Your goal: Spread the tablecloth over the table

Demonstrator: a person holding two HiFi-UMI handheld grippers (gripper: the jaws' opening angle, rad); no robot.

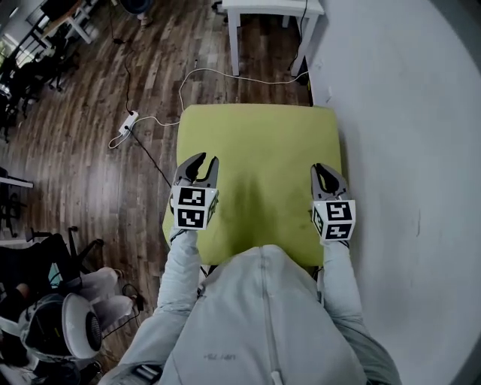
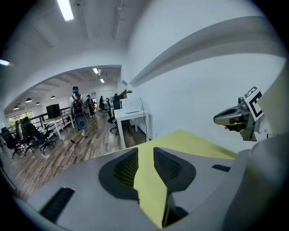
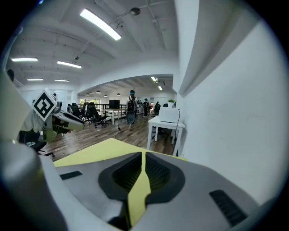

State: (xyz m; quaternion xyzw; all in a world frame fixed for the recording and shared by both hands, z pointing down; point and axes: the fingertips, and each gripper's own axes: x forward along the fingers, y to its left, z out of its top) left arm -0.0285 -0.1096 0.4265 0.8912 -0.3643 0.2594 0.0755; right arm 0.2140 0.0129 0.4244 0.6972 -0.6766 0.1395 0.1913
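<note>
Wall (image 1: 406,113) just right of tablecloth (image 1: 259,150); open floor (image 1: 90,150) left

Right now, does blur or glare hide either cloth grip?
No. Head view: sharp, fisheye bends the wooden floor. Left gripper view: yellow-green fabric tablecloth crisp in left tongs. Right gripper view: same at right tongs; ceiling strip light glares harmlessly.

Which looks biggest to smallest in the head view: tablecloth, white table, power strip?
1. tablecloth, clearly largest.
2. white table, though it is farther off and cut by the frame.
3. power strip, smallest.
</note>
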